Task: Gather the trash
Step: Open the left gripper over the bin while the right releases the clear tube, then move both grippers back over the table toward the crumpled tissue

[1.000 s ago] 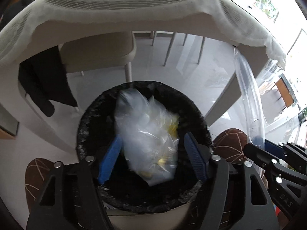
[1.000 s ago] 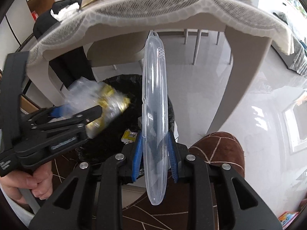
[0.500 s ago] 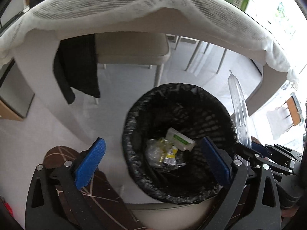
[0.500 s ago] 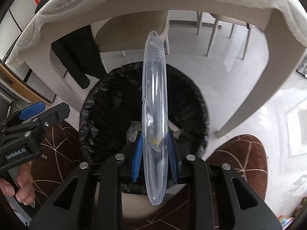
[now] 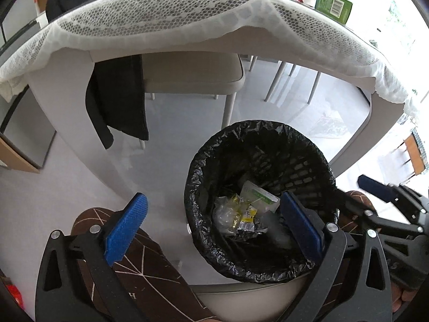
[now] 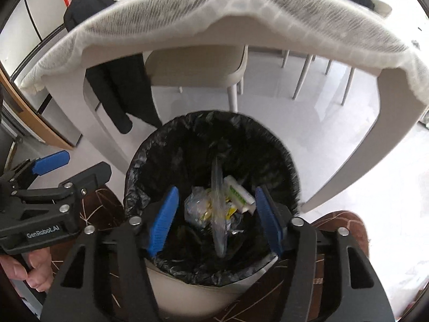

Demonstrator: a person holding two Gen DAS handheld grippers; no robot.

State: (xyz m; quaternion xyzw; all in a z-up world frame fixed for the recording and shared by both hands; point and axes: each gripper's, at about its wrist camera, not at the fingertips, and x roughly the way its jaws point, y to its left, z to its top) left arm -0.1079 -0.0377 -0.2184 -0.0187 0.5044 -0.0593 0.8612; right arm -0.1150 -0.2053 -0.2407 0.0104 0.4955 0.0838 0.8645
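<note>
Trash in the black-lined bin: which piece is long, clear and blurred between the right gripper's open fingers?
The clear plastic case, a narrow see-through strip between the right gripper's open jaws. The crumpled bag and white-green box in the bin look sharp.

Bin [image 6: 150, 161] mouth open directly ahead of R fingers [image 6: 163, 218], wide gap betw them. Clear case [image 6: 218, 212] in that gap, blurred. Table [image 6: 388, 123] edge overhangs beyond; L gripper [image 6: 68, 170] close alongside.
</note>
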